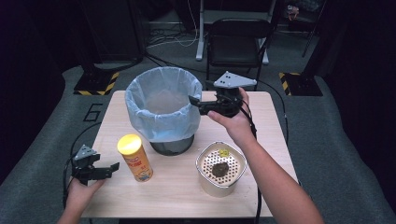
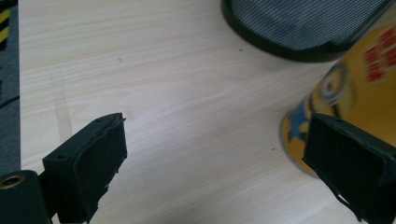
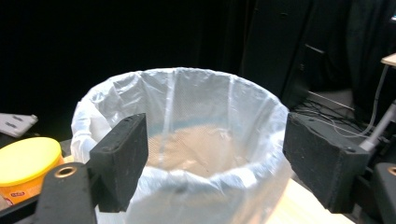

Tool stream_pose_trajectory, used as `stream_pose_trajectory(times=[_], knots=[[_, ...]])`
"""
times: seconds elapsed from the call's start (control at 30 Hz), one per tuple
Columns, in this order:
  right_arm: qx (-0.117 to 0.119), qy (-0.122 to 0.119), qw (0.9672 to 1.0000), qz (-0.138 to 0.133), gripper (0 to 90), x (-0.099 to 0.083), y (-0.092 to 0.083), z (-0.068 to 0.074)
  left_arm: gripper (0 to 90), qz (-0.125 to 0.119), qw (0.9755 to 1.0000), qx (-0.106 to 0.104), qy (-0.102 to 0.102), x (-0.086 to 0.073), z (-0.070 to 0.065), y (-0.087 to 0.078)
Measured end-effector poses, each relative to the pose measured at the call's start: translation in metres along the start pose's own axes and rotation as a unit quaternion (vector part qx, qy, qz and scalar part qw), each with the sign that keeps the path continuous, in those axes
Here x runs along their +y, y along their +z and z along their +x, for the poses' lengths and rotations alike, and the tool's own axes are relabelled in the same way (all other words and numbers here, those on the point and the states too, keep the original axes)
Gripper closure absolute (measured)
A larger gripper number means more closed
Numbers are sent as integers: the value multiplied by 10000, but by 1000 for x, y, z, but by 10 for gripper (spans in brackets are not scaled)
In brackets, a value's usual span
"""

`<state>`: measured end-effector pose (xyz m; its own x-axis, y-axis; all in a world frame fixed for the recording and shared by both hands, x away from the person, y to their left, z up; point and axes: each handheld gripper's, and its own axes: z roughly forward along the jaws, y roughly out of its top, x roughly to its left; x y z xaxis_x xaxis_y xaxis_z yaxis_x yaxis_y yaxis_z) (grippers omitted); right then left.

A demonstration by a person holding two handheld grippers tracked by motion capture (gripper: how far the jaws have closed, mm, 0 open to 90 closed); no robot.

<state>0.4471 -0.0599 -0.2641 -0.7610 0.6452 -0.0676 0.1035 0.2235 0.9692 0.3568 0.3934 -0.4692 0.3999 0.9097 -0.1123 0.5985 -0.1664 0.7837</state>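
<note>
A mesh waste bin [image 1: 163, 105] lined with a pale blue plastic bag stands at the back of the wooden table [image 1: 268, 126]. My right gripper [image 1: 195, 103] is held level at the bin's right rim, open, with nothing between its jaws. In the right gripper view the right gripper [image 3: 215, 140] frames the bag's open mouth [image 3: 187, 116]. A yellow snack can [image 1: 135, 158] with a yellow lid stands upright at the front left. My left gripper [image 1: 111, 169] is open just left of the can. The left gripper [image 2: 215, 135] has the can [image 2: 359, 74] behind its right jaw, apart from the pads.
A metal pot [image 1: 220, 168] with a perforated insert holds a dark lump and a small yellow scrap, front right of the bin. The bin's black base [image 2: 299, 28] is close behind the can. A black chair [image 1: 236, 42] stands beyond the table.
</note>
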Motion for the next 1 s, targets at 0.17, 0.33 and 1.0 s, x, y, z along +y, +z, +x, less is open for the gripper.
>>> stream_pose_trajectory(times=[0.17,0.33,1.0], knots=[[-36,-57,10000,-36,219,-2,-9,-1,58,-285,9994,-139,-119,0,-3,-14],[-45,-93,9999,65,234,-10,-20,0,58,-324,9984,-463,27,-3,-14,-29],[-267,76,9994,225,223,-48,-53,-18,59,-360,9910,-1125,635,9,-66,-18]])
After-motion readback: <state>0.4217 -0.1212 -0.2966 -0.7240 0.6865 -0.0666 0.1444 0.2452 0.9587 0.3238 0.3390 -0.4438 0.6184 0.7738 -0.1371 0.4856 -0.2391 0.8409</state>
